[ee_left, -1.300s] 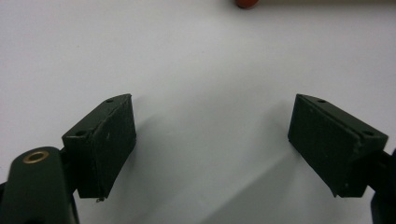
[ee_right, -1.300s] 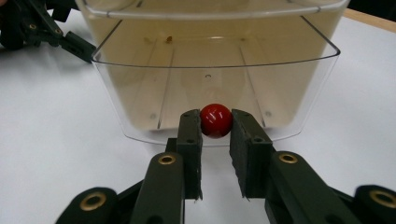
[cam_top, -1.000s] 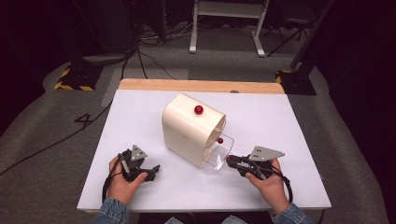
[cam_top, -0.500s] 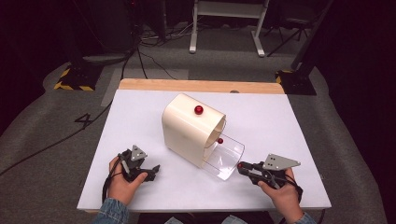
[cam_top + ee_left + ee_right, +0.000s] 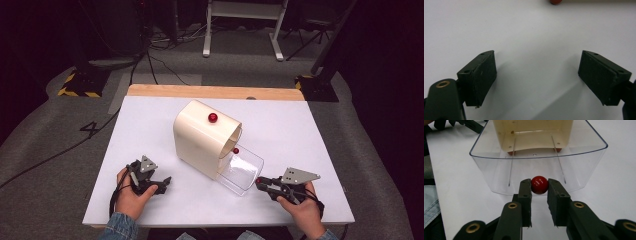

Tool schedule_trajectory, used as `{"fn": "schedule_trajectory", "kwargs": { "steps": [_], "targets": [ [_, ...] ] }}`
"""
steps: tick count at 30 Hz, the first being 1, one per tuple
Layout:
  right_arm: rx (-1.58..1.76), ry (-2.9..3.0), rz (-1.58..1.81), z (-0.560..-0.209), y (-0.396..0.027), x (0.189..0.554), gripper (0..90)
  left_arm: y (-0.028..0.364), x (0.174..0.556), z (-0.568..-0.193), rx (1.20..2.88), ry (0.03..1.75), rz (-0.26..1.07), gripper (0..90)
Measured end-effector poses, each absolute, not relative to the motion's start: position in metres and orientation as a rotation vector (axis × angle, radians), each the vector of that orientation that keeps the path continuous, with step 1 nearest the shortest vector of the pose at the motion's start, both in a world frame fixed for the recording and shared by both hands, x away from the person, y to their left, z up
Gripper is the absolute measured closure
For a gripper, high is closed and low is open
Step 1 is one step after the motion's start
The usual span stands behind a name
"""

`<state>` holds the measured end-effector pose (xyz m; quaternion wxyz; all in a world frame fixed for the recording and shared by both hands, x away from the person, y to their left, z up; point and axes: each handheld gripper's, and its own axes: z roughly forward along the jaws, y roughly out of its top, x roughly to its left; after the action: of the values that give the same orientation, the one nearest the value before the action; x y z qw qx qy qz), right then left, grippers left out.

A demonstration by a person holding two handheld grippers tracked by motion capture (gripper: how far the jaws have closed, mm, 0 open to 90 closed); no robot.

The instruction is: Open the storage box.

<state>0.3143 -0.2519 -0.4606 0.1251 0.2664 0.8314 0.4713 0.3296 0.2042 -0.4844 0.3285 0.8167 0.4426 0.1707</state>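
Right gripper view is giving the clearest reading: the right gripper (image 5: 539, 188) is pinching the red knob (image 5: 539, 184) on the front wall of the clear drawer (image 5: 486, 167), jaws closed against the ball from both sides. That drawer is standing pulled out from the cream cabinet (image 5: 534, 132), so the opening step looks largely done; judging by how much clear plastic is showing, little travel is left, and letting go of the knob is still outstanding. Nothing is lying inside the drawer as far as can be seen.

High view is adding the layout: the cabinet (image 5: 202, 137) is sitting mid-table (image 5: 150, 120) with a second red knob (image 5: 213, 117) on its top, and the left gripper (image 5: 165, 183) is idling near the cabinet's left front, well apart from it. Left gripper view is confirming its jaws are spread wide over bare tabletop, holding nothing, with a red foot (image 5: 555, 1) of the cabinet just peeking in at the upper edge.
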Motion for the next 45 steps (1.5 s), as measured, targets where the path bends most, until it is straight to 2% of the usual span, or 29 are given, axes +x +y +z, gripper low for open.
{"fn": "schedule_trajectory", "kwargs": {
  "steps": [1,2,11,16,34,45],
  "targets": [
    [0.776,2.423,1.373,-0.461,-0.252,0.314,70.6,0.204,0.33,-0.484,2.138,1.159,0.447,15.3],
    [0.779,2.417,1.336,-0.462,-0.252,0.314,64.4,0.204,0.33,-0.484,2.14,1.158,0.445,15.3],
    [0.785,2.408,1.295,-0.463,-0.249,0.314,52.2,0.204,0.33,-0.484,2.14,1.158,0.445,15.3],
    [0.778,2.379,1.341,-0.45,-0.25,0.311,48.2,0.204,0.33,-0.484,2.14,1.158,0.445,15.3],
    [0.695,2.348,1.439,-0.404,-0.23,0.321,47.2,0.204,0.33,-0.485,2.135,1.159,0.445,15.3],
    [0.677,2.373,1.463,-0.391,-0.217,0.33,47.6,0.204,0.33,-0.484,2.138,1.16,0.441,15.2]
  ]
}}
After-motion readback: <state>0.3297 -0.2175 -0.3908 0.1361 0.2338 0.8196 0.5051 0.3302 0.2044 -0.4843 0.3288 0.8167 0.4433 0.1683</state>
